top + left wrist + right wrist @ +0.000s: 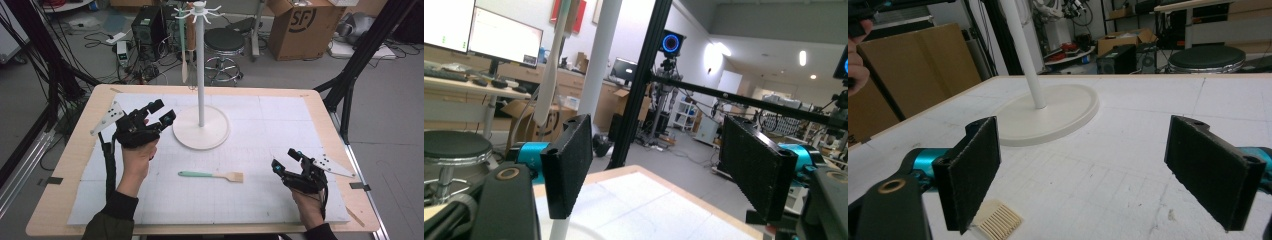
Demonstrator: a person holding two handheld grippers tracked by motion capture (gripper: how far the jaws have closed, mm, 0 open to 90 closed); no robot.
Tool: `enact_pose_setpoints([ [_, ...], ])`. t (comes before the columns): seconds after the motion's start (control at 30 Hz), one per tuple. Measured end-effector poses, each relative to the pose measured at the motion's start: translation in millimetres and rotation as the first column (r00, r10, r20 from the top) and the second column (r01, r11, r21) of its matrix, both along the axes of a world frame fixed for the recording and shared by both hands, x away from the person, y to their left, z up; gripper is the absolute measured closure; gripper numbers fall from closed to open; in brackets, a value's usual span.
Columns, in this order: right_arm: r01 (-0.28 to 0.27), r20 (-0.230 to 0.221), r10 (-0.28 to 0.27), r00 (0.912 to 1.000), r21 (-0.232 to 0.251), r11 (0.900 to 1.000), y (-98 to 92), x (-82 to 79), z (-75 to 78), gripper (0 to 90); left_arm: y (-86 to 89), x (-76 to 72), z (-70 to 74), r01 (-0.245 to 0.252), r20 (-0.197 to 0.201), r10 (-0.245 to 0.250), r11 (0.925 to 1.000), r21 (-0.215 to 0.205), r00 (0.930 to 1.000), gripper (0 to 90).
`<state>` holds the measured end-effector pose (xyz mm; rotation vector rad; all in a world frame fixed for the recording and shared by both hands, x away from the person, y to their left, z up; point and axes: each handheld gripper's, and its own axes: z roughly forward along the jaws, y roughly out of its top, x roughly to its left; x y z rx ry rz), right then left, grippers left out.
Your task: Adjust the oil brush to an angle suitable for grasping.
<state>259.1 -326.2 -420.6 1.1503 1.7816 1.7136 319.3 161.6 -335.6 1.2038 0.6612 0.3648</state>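
From the high view, your left gripper [161, 111] sits at about 9 o'clock of the rack [200, 127], jaws wide with nothing in them, while your right gripper [284, 160] rests at 3 o'clock of the spatula [211, 175], also wide and empty. The spatula lies flat on the table [70, 180], 6 o'clock from the rack base. In the left gripper view, the pole [596, 65] rises at 11 o'clock. In the right gripper view, the spatula's slotted end [996, 221] peeks out at 7 o'clock, just beside the left pad.
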Motion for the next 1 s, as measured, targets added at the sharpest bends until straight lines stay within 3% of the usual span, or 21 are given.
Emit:
enact_pose_setpoints([
  [0.07, -0.006, 0.01, 0.006, 0.9999, -0.012, 1.0, 0.8, -1.1, 0.1, 13.9, 1.5, -4.0, -4.6, -0.007, 0.004, 0.007, 0.9999, 0.013, 1.0, 29.9],
  [0.4, -0.023, 0.011, 0.023, 0.9997, -0.029, 0.999, 9.5, -4.8, 1.3, 14.0, 7.7, -15.3, -26.0, -0.011, -0.04, 0.011, 0.9999, -0.003, 0.9992, 30.3],
  [0.53, -0.021, 0.015, 0.022, 0.9997, -0.038, 0.999, 11.6, -3.2, 0.9, 14.0, 7.8, -17.6, -32.2, -0.007, -0.048, 0.009, 0.9993, 0.036, 0.9988, 30.3],
  [0.83, -0.042, 0.009, 0.043, 0.999, -0.061, 0.997, 15.7, -4.3, 1.1, 14.0, 7.9, -26.9, -51.2, 0.019, -0.104, -0.013, 0.9982, 0.056, 0.9945, 30.1],
  [1.0, -0.051, 0.021, 0.052, 0.9984, -0.068, 0.996, 18.6, -5.7, 3.3, 14.0, 11.5, -34.7, -52.2, 0.022, -0.099, -0.012, 0.9955, 0.092, 0.995, 29.8],
])
